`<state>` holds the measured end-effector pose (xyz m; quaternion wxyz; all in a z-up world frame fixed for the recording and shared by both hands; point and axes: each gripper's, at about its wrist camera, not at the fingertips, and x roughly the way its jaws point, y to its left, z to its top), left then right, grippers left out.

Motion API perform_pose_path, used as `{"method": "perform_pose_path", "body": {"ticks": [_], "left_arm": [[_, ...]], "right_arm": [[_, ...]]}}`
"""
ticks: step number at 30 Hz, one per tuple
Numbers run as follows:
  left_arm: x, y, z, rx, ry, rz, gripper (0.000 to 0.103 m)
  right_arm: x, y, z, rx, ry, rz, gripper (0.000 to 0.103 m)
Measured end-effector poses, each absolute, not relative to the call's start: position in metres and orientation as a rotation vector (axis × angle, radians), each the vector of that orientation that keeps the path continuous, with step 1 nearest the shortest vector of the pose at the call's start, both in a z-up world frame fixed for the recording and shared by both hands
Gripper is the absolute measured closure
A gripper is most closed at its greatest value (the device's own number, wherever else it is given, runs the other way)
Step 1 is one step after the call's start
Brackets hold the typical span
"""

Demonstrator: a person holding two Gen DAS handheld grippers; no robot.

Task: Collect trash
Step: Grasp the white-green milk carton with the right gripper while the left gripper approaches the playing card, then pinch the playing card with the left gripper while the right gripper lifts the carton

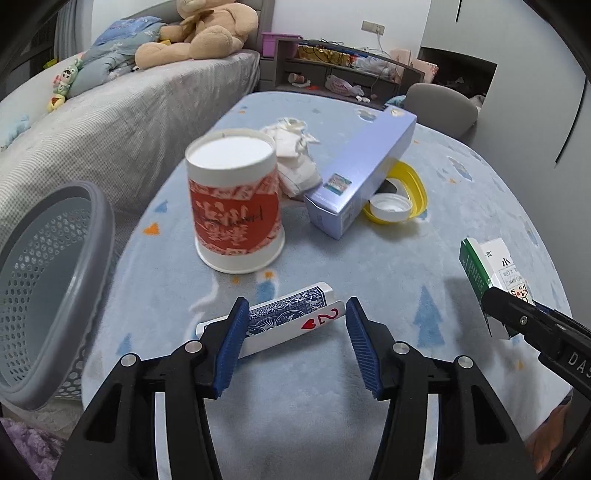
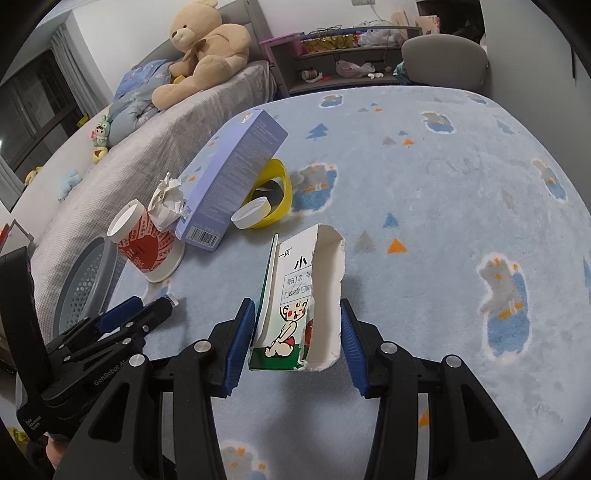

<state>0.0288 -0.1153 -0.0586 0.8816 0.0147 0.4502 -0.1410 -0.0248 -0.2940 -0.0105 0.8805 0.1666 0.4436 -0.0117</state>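
Playing cards (image 1: 291,317), a blue-backed one and a two of hearts, lie on the light-blue rug (image 1: 295,406). My left gripper (image 1: 295,306) stands open over them: the left pad (image 1: 232,339) overlaps the cards and the right pad sits just past the heart card's edge. My right gripper (image 2: 297,306) is shut on a torn green-and-white medicine box (image 2: 295,295) and holds it upright above the rug. In the left wrist view that box (image 1: 487,266) hangs at the right edge. A grey perforated basket (image 1: 48,288) stands at the left.
An upside-down red-and-white paper cup (image 1: 236,206), crumpled paper (image 1: 295,155), a long purple box (image 1: 362,170) and a yellow ring (image 1: 413,181) with a white lid (image 1: 391,208) lie further back. A grey bed (image 1: 129,125) with a teddy bear (image 1: 199,33) borders the left; shelves and a chair (image 1: 439,107) stand behind.
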Motion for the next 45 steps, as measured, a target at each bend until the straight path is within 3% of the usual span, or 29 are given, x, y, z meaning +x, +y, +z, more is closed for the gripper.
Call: {"method": "perform_pose_path", "body": {"ticks": [10,14,26,29,31,45], "left_arm": [[0.024,-0.100,-0.046,-0.013,0.917,-0.320,0.078],[0.018,-0.097,-0.036,-0.015,0.893,-0.337,0.096],[0.010,-0.063,-0.005,-0.079,0.821,-0.321,0.103],[0.009,-0.049,0.002,-0.093,0.803,-0.301,0.103],[0.010,-0.040,0.005,-0.095,0.798,-0.285,0.103],[0.000,-0.008,-0.013,-0.122,0.863,-0.261,0.103]], "right_arm": [[-0.023,-0.279,-0.004,0.319,0.920,-0.009,0.058],[-0.022,-0.272,0.000,0.307,0.913,0.001,0.058],[-0.021,-0.253,0.011,0.277,0.898,0.038,0.059],[-0.019,-0.246,0.014,0.271,0.900,0.056,0.068],[-0.017,-0.243,0.014,0.270,0.903,0.062,0.068],[-0.035,-0.247,-0.014,0.262,0.993,0.047,0.068]]}}
